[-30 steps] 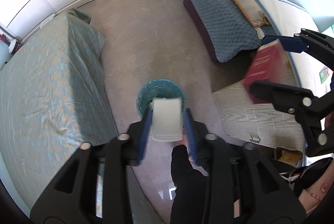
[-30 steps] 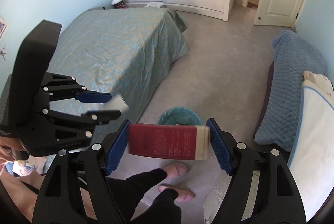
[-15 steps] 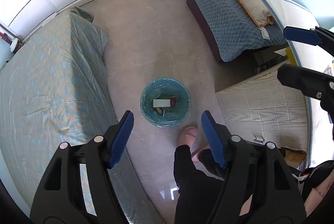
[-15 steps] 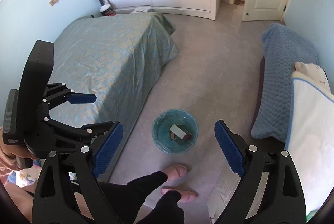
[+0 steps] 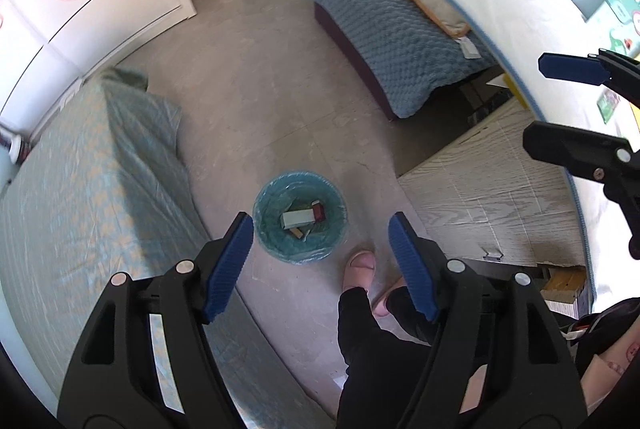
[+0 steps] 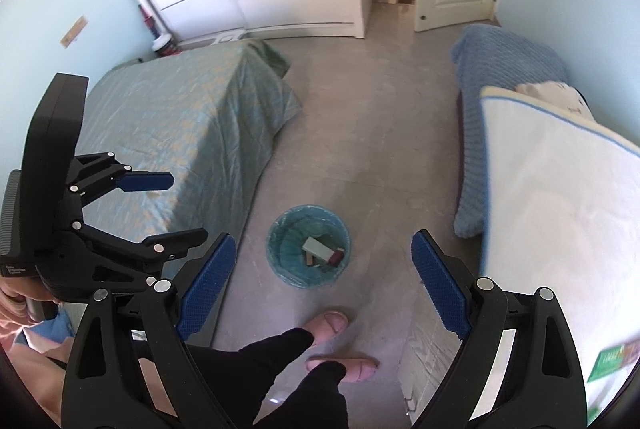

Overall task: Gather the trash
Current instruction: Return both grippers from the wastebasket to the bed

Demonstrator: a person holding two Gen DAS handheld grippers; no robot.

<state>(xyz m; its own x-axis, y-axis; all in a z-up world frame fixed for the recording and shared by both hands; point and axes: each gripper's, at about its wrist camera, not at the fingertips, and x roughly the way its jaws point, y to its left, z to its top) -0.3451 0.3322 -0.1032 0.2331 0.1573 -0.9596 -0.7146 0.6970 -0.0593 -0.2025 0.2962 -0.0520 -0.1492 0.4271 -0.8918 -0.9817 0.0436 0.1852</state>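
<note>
A teal trash bin (image 5: pixel 265 229) (image 6: pixel 280 261) lined with a bag stands on the grey floor between two beds. Inside it lie a pale box (image 5: pixel 297 218) (image 6: pixel 318 248), a red box (image 5: pixel 318 210) (image 6: pixel 335 257) and a few small scraps. My left gripper (image 5: pixel 322 261) is open and empty, held high above the bin; it also shows at the left of the right wrist view (image 6: pixel 176 207). My right gripper (image 6: pixel 324 287) is open and empty, also high over the bin; it shows at the right edge of the left wrist view (image 5: pixel 538 101).
A green-covered bed (image 6: pixel 180 125) lies left of the bin, a blue-covered bed (image 6: pixel 508 69) with a white quilt (image 6: pixel 560 213) to the right. A pale wood-grain board (image 5: pixel 488 201) lies by the right bed. The person's slippered feet (image 6: pixel 328 323) stand just near the bin.
One second ago the left gripper held the pale box and the right held the red box. Both opened, and the boxes now lie in the bin. Both grippers have risen.
</note>
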